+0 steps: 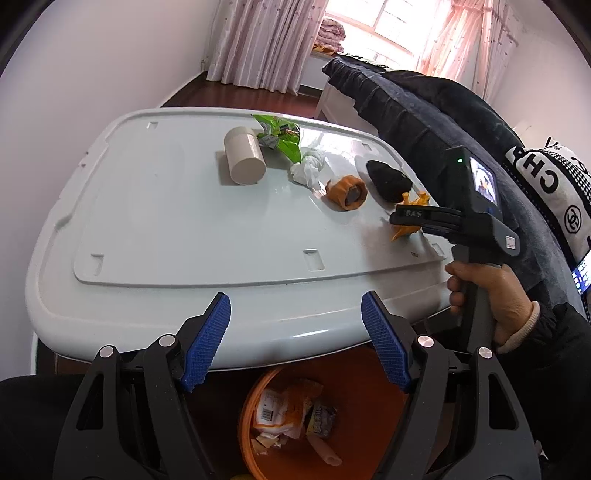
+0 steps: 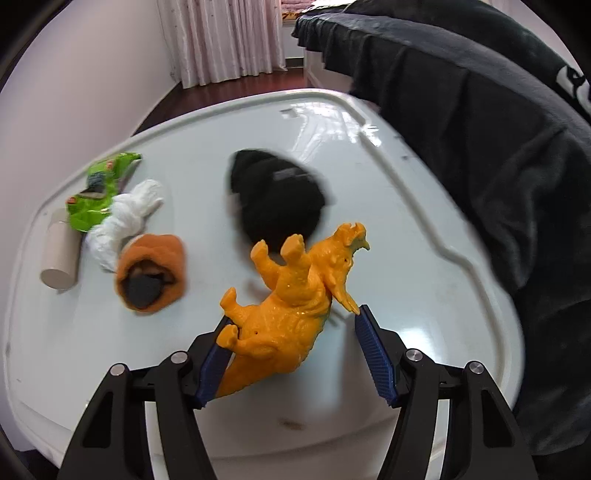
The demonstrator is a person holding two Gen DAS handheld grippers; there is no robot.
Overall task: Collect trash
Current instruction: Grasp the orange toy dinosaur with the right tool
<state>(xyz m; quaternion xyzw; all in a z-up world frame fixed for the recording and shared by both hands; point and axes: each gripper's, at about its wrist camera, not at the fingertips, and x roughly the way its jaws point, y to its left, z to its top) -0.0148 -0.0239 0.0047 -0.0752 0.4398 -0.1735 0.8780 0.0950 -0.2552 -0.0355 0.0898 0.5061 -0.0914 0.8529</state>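
A shiny pale grey plastic desk [image 1: 155, 229] with a raised rim and rounded corners. On it, in a row near the far side: a white cardboard tube [image 1: 244, 155] lying down, a crinkly green snack wrapper [image 1: 282, 137] touching a crumpled white tissue [image 1: 307, 169], a fuzzy orange sock roll [image 1: 347, 192], a black cloth lump [image 1: 388, 180].

Left hand-held gripper [image 1: 296, 345] wide apart, holding nothing, above the near desk edge. Below it on the floor, a round orange trash bucket [image 1: 343, 448] with wrappers inside.

Right hand-held gripper [image 2: 291, 352] spread around an orange plastic dinosaur toy [image 2: 291, 314], left pad touching, right pad just beside. Hard to tell if squeezed.

Behind: pink curtains [image 1: 258, 40], bright window [image 1: 399, 18], dark wooden floor [image 1: 207, 92], white wall [image 1: 92, 66], dark blanket [image 2: 461, 122] at the right.
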